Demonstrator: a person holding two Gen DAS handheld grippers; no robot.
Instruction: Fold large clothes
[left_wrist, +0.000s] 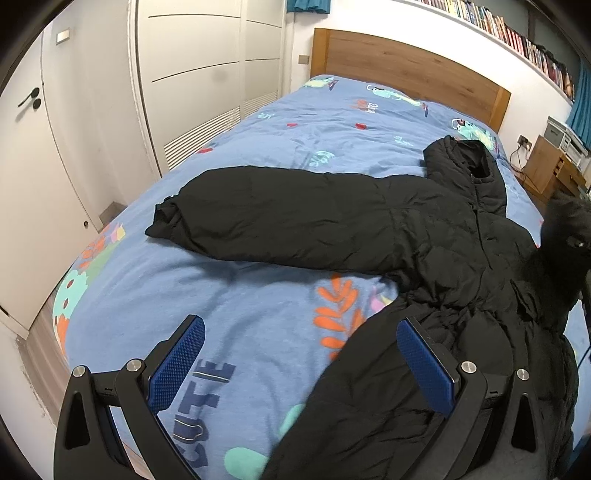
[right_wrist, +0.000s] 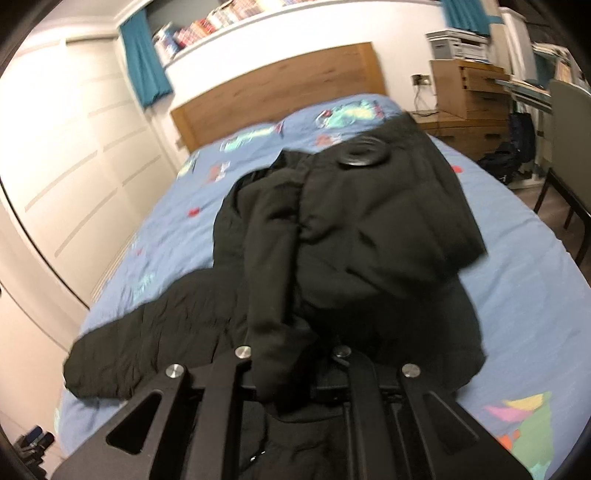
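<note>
A black padded jacket (left_wrist: 424, 236) lies front-up on the blue patterned bed sheet (left_wrist: 240, 306), with one sleeve (left_wrist: 258, 218) stretched out to the left. My left gripper (left_wrist: 301, 363) hovers open over the sheet beside the jacket's lower side, its right pad (left_wrist: 424, 365) above the black fabric. In the right wrist view my right gripper (right_wrist: 295, 354) is shut on the jacket's other sleeve (right_wrist: 273, 295), which is lifted and draped back over the jacket body (right_wrist: 369, 240). The fabric hides its fingertips. That raised sleeve shows as a dark lump (left_wrist: 569, 229) at the left view's right edge.
A wooden headboard (left_wrist: 406, 70) closes the far end of the bed. White wardrobe doors (left_wrist: 203, 74) run along the left side. To the right stand a wooden drawer unit (right_wrist: 469, 92), a chair (right_wrist: 569, 147) and dark bags (right_wrist: 506, 158) on the floor.
</note>
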